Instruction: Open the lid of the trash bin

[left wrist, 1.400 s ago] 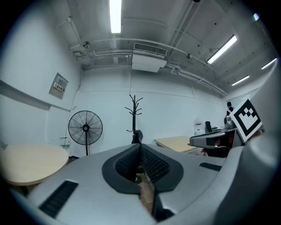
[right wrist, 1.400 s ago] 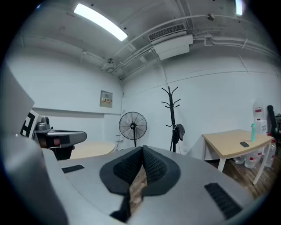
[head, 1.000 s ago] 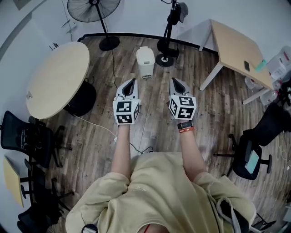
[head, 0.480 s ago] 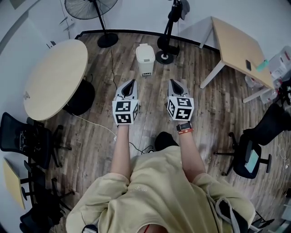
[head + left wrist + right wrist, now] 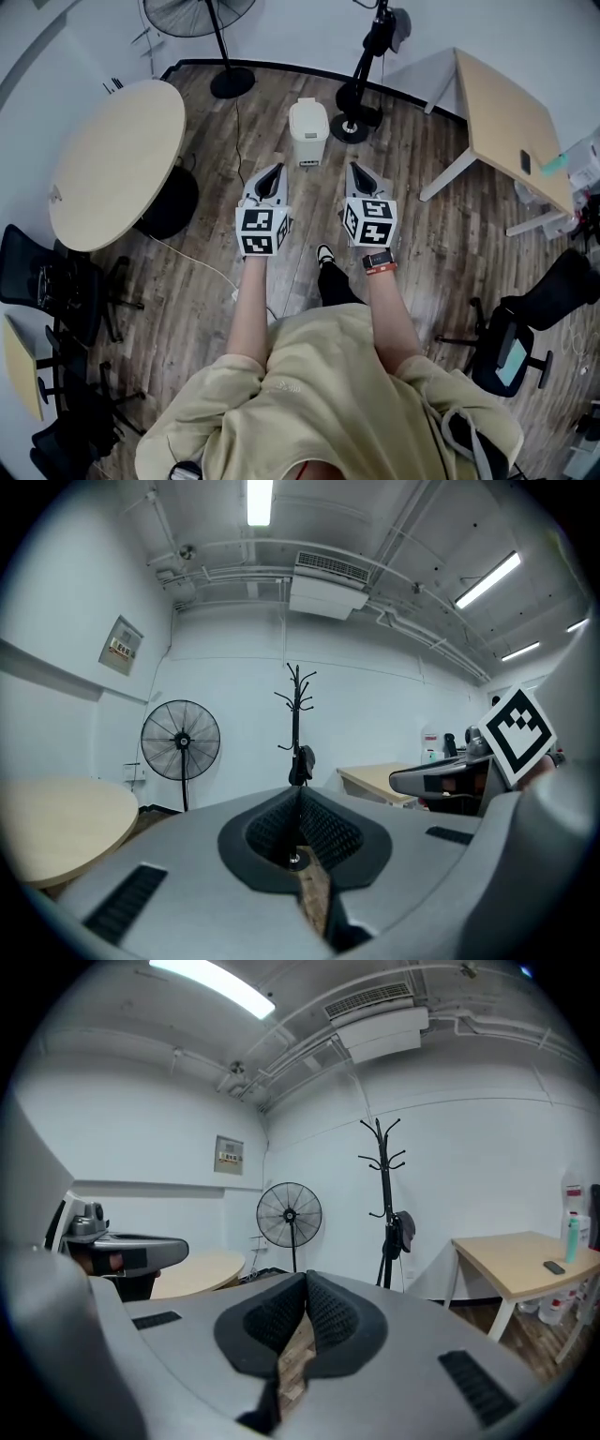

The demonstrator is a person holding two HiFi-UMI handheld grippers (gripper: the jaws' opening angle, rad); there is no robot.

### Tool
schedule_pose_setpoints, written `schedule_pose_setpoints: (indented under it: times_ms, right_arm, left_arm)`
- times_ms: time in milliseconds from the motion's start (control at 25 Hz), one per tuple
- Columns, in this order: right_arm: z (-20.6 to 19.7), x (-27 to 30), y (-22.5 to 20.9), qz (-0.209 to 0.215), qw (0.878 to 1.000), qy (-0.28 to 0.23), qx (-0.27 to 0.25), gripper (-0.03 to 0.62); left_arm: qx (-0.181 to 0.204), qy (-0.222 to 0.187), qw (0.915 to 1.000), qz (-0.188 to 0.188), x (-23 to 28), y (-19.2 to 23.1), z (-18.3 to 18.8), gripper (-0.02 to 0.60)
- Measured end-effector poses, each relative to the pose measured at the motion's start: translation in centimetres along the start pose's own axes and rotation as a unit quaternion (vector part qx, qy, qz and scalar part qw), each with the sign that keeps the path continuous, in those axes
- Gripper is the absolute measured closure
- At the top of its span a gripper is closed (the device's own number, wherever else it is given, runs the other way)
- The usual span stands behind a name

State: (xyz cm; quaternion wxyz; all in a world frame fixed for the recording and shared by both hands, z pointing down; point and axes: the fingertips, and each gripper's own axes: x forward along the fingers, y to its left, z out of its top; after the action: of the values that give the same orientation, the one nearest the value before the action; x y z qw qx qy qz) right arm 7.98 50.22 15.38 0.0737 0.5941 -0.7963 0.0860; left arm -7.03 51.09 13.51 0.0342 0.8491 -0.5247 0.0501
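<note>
A small white trash bin [image 5: 308,130] stands on the wood floor ahead of me with its lid down. My left gripper [image 5: 273,171] is held out at waist height, short of the bin and to its left, jaws shut and empty. My right gripper [image 5: 356,170] is level with it, to the bin's right, also shut on nothing. In the left gripper view the gripper [image 5: 299,795] points at the far wall; the bin is hidden below its body. The right gripper [image 5: 306,1282] likewise shows tips pressed together, bin out of sight.
A round table [image 5: 112,159] stands at left, a rectangular table [image 5: 507,108] at right. A pedestal fan [image 5: 202,14] and a coat rack base [image 5: 354,120] stand by the far wall near the bin. Office chairs [image 5: 54,281] sit at both sides. A cable [image 5: 202,263] runs across the floor.
I have stepped forward: the bin is nearer the grippers and a shoe shows below them. Both grippers stay shut and side by side.
</note>
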Motion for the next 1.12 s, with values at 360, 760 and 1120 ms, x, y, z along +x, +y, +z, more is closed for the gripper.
schedule_pose_setpoints:
  times_ms: [360, 760, 1120]
  right_arm:
    - [4.0, 10.2, -5.1, 0.040, 0.999, 0.017, 0.015, 0.594]
    - [5.0, 18.9, -10.9, 0.058, 0.997, 0.031, 0.029, 0.594]
    - [6.0, 26.5, -14.9, 0.072, 0.997, 0.022, 0.022, 0.594]
  left_arm:
    - [-0.002, -0.016, 0.9998, 0.008, 10.9, 1.7, 3.8, 0.557]
    - [-0.019, 0.020, 0.9994, 0.023, 20.6, 2.5, 3.0, 0.557]
    - [-0.020, 0.010, 0.9994, 0.027, 28.3, 4.1, 3.2, 0.557]
